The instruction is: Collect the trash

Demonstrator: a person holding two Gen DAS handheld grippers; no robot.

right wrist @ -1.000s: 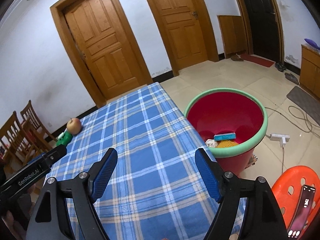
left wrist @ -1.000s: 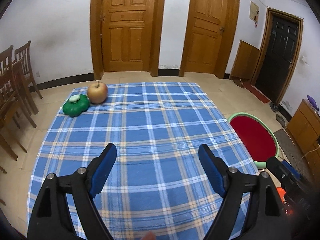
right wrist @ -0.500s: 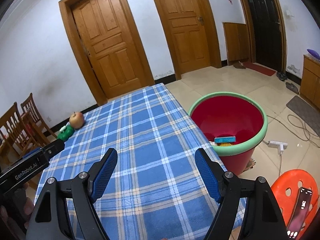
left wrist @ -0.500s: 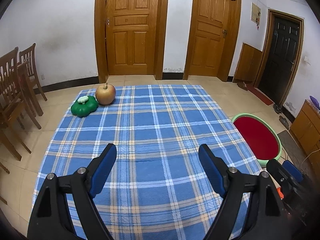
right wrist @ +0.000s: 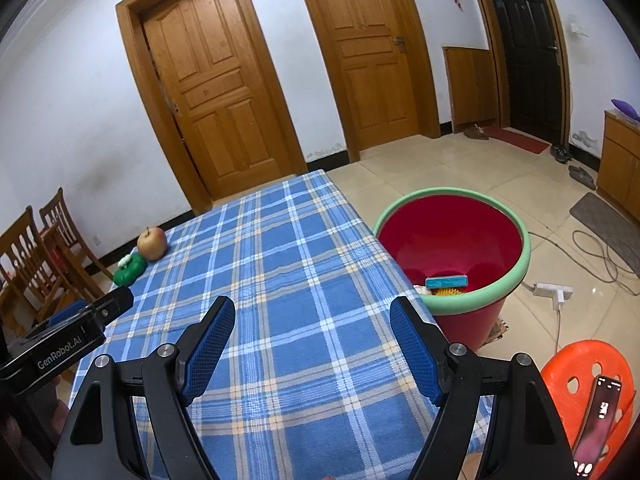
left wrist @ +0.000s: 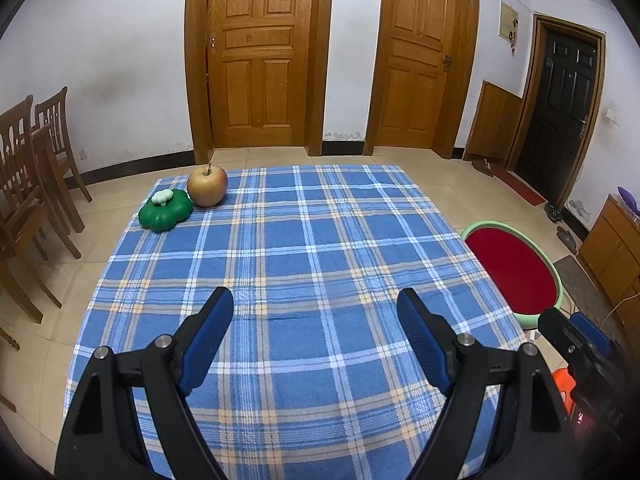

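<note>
A table under a blue plaid cloth fills both views. At its far left corner stand an apple and a green pumpkin-shaped toy; the right wrist view shows the apple and the green toy too. A red bin with a green rim stands on the floor to the right of the table, with a teal box, an orange item and white paper at its bottom. My left gripper hovers open over bare cloth. My right gripper is open too, nothing between its fingers.
Wooden chairs stand left of the table. An orange stool with a phone on it sits at the lower right, and a power strip with cables lies on the tiled floor. Doors line the far wall.
Both views have tilted up a little and swung slightly, so the table and the bin sit lower in frame. Both grippers stayed open with nothing in them.
</note>
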